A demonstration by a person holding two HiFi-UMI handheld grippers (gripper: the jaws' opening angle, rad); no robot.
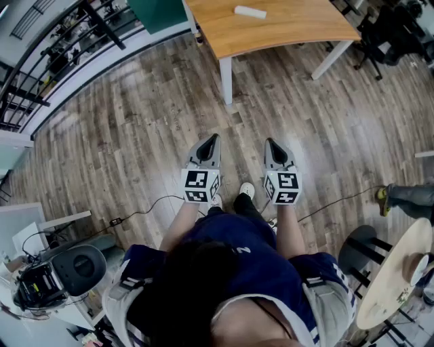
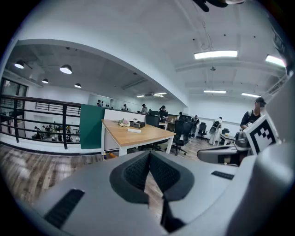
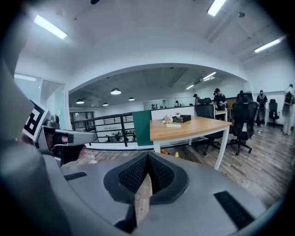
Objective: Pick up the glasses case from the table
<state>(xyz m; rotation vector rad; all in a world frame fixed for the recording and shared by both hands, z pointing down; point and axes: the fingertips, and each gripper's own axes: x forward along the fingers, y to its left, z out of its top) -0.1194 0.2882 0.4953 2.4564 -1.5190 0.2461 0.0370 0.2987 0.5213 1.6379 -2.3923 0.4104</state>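
Note:
A white, elongated glasses case lies on the wooden table far ahead of me, across the plank floor. It also shows small on the tabletop in the left gripper view and in the right gripper view. My left gripper and right gripper are held side by side at waist height, both pointing toward the table and well short of it. The left gripper's jaws are shut with nothing between them. So are the right gripper's.
A black box and a small bunch of flowers stand at the table's far end. Office chairs stand right of the table, a green panel and a railing left of it. A round table is at my right; a cable crosses the floor.

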